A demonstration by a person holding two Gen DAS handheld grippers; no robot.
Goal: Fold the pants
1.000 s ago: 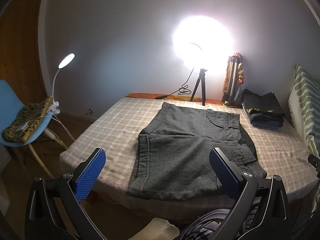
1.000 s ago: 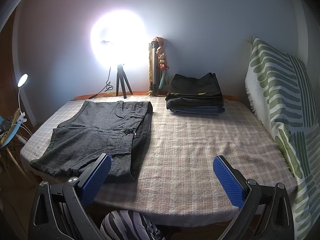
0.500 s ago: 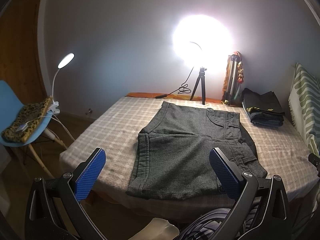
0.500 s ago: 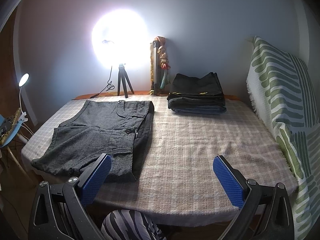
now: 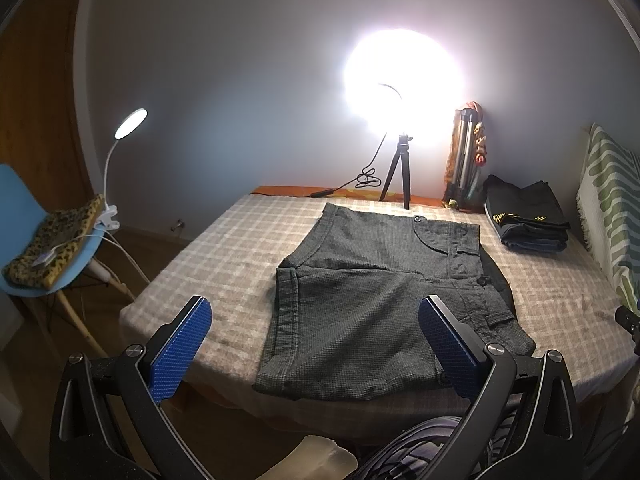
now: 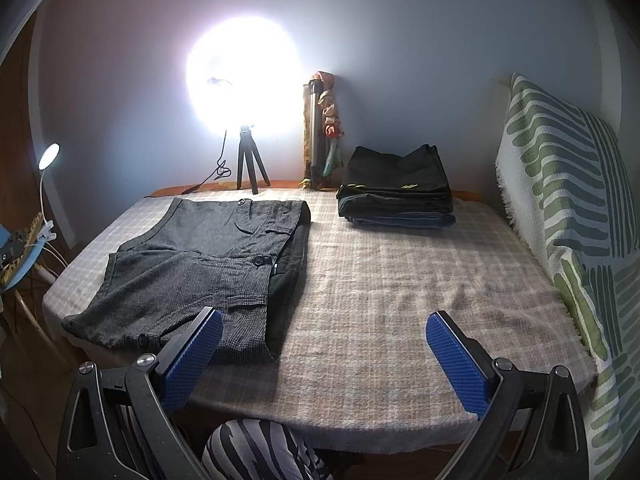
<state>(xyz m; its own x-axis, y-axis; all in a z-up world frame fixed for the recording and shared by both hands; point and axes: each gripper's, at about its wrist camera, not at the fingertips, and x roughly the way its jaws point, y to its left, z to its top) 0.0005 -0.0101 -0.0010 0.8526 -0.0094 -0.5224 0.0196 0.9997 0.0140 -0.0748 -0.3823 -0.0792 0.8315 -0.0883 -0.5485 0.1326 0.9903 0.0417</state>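
Grey woven pants lie flat on the bed, already doubled leg over leg, waistband toward the ring light, hems at the near edge for easy reach. Left claw gapes empty just short of the hems. Right claw gapes empty too, beside the pants over bare cover. Likely next: grab hems, fold toward the light. Folded stack sits right of the light.

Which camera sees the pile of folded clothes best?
The right wrist view: the pile of folded clothes sits near the middle, by the wall, layers visible. In the left wrist view the pile is off to the right edge, squashed.
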